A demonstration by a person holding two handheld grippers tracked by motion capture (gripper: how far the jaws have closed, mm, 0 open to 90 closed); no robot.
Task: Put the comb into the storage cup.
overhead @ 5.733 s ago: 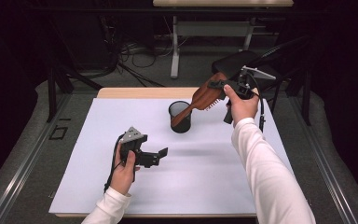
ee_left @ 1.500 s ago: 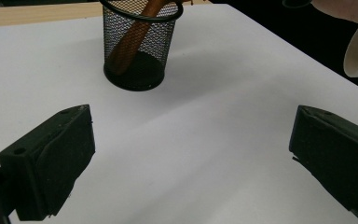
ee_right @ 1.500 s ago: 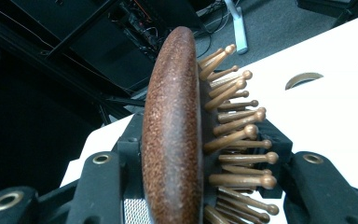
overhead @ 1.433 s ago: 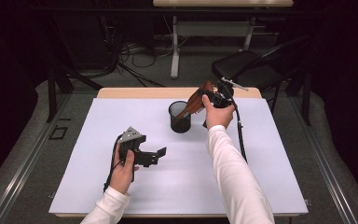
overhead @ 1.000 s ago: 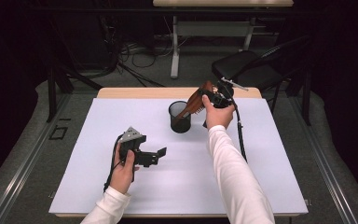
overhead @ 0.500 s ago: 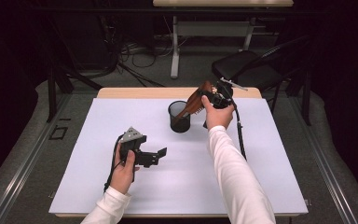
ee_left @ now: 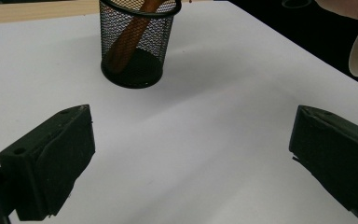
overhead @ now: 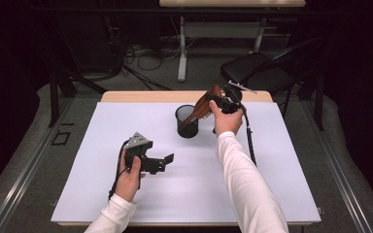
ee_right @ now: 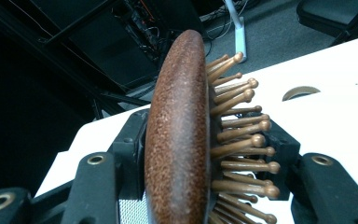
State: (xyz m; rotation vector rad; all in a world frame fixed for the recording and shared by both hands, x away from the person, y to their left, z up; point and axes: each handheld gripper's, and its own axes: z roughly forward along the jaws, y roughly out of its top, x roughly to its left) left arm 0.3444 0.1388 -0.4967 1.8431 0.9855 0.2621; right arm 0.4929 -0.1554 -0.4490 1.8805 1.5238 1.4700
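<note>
White sheeting covers the table [overhead: 126, 204], with a strip of bare wood along its far edge; beyond it are a dark floor, loose cables and a black chair [overhead: 267, 73].

Near the far middle of the sheet stands a black mesh cup [overhead: 187, 121], upright. A brown wooden hairbrush [overhead: 203, 106] leans into it: the handle end is down inside the mesh, visible through the wire in the left gripper view [ee_left: 126, 42], and the bristled head sticks up and out to the right, over the rim.

The right gripper [overhead: 222, 101] has the brush by its head. In the right gripper view the head [ee_right: 179, 130] sits edge-on between the jaws, smooth back against one, wooden pins [ee_right: 242, 140] towards the other, and the jaws look closed in on it from both sides. Held at the head, the handle is free to go in first, which probably explains the tilt. Whether the handle tip rests on the cup floor I cannot tell.

The left gripper [overhead: 156, 163] rests low on the sheet, near the person's side and well apart from the cup. Its jaws are spread wide with nothing between them, and they point towards the cup. I read it as waiting, perhaps ready to steady the cup.
</note>
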